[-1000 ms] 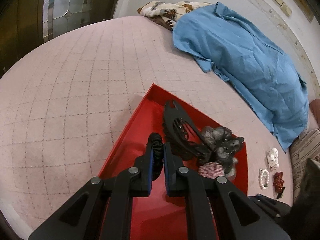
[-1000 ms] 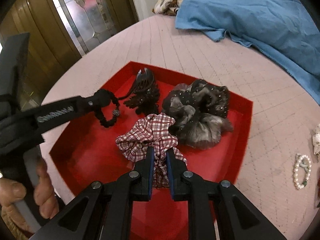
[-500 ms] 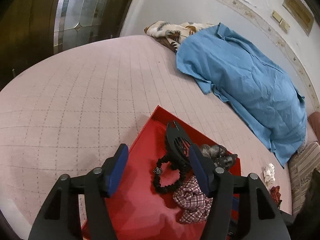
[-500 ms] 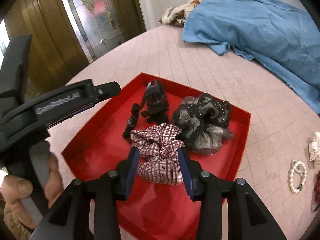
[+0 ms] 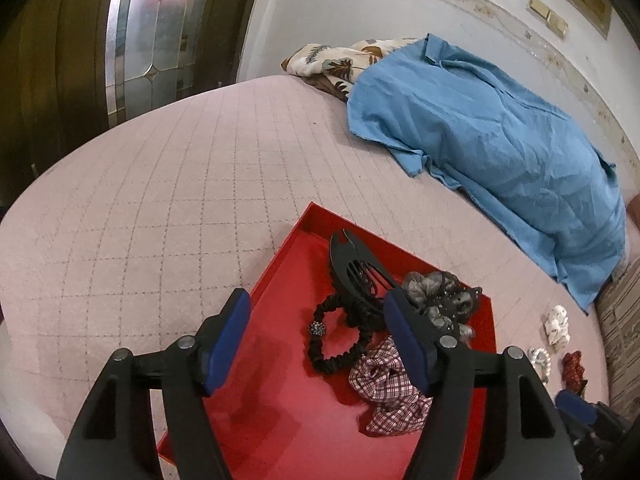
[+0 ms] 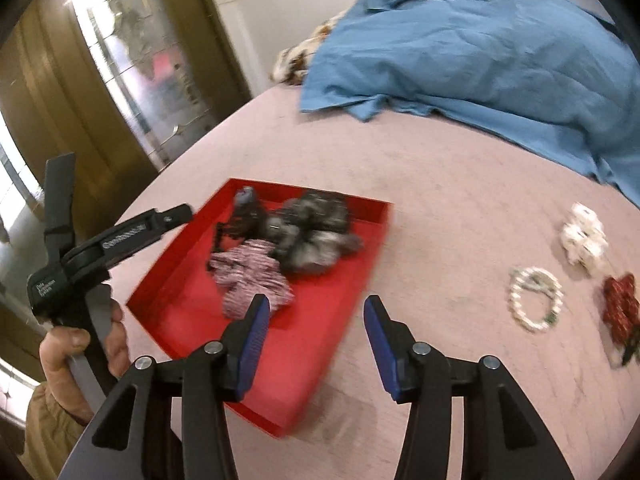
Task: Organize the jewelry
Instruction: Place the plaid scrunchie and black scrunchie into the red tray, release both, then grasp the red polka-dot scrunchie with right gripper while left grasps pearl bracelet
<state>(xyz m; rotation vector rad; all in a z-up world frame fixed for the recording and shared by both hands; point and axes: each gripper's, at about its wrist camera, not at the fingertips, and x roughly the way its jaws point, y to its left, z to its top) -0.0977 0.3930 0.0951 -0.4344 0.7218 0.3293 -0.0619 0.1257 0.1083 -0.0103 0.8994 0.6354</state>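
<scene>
A red tray [image 5: 280,264] [image 6: 360,240] lies on the pink quilted bed. In it are a black hair claw [image 5: 352,268], a black beaded hair tie [image 5: 336,344], a grey scrunchie [image 5: 440,296] [image 6: 316,232] and a plaid scrunchie [image 5: 388,396] [image 6: 252,276]. My left gripper [image 5: 318,340] is open and empty above the tray. My right gripper [image 6: 316,344] is open and empty over the tray's near right edge. On the bed to the right lie a pearl bracelet [image 6: 534,300], a white scrunchie [image 6: 584,236] and a red scrunchie [image 6: 620,308].
A blue cloth [image 5: 500,148] [image 6: 480,48] and a patterned cloth [image 5: 332,64] lie at the far side of the bed. A wooden door with glass panels [image 5: 144,36] stands at the left. The left gripper's body and the hand holding it [image 6: 80,344] show in the right wrist view.
Both grippers opened, the left letting go of the black hair tie and the right the plaid scrunchie, both now in the tray. Both pulled back and up; the right swung rightward.
</scene>
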